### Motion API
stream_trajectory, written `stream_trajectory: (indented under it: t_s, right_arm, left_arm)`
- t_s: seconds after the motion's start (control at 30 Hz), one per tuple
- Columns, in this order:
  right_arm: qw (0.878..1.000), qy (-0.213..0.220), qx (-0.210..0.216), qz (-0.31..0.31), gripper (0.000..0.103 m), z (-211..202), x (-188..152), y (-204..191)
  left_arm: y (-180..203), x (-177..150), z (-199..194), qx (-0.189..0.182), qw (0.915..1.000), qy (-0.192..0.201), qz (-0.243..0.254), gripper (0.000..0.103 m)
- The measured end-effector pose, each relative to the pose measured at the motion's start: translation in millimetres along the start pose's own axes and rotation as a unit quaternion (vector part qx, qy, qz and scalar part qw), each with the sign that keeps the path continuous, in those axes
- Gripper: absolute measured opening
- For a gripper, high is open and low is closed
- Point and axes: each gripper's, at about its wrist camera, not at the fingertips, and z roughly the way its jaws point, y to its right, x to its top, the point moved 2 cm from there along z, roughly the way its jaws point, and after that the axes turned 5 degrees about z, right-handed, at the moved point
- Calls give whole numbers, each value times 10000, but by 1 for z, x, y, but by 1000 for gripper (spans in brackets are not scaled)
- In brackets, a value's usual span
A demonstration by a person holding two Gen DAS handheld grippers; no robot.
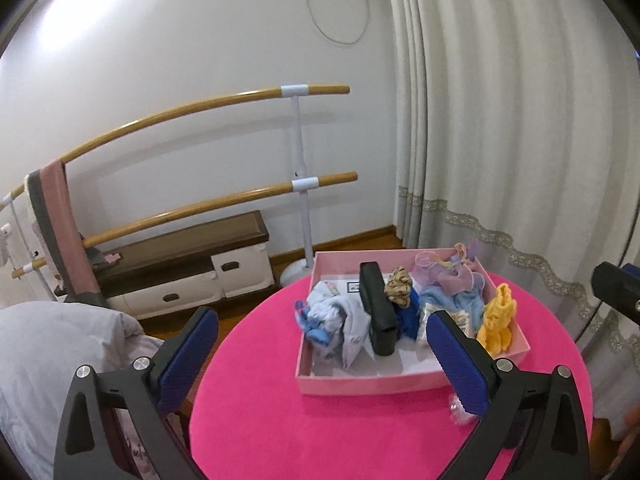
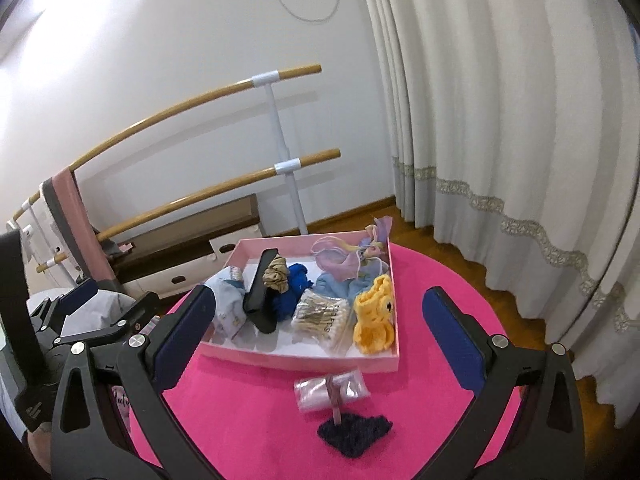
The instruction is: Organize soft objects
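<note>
A shallow pink box point(image 1: 380, 386) point(image 2: 300, 360) sits on a round pink table point(image 1: 320, 432) point(image 2: 248, 420). It holds a light blue cloth point(image 1: 332, 316), a black case point(image 1: 376, 312), a tan scrunchie point(image 2: 276, 276), a blue scrunchie point(image 2: 294, 280), a bag of cotton swabs point(image 2: 324, 314), a yellow knitted piece point(image 2: 376, 316) and lilac organza bags point(image 2: 348, 258). In front of the box lie a small clear bag point(image 2: 330, 390) and a dark knitted piece point(image 2: 354, 432). My left gripper point(image 1: 320, 320) and right gripper point(image 2: 320, 296) both hover before the box, open and holding nothing.
A wooden double barre point(image 1: 240, 100) on a white stand runs along the back wall, with a pink-grey mat point(image 1: 56, 220) draped over it. Below it is a low bench point(image 1: 180, 264). Pale curtains point(image 1: 520, 140) hang at the right. Grey bedding point(image 1: 48, 360) lies to the left.
</note>
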Motion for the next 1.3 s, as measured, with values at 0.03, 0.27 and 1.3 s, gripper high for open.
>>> stream_trajectory:
  t_s: [0.03,0.27,1.3]
  right_arm:
    - [10000,15,-25,-43,103,-5,-2,-1]
    - [9997,227,-15,-27,103,-44,-22,-1]
    - [9982,-1,-570,-179,103,-66,-80,15]
  left_arm:
    - [-1,-4,-9,-13,10000,19,-25,103]
    - [-5,-28,-50,-34,10000,51,-43,103]
    - [-5,-75,-123,-22,9999,-95,-49,103]
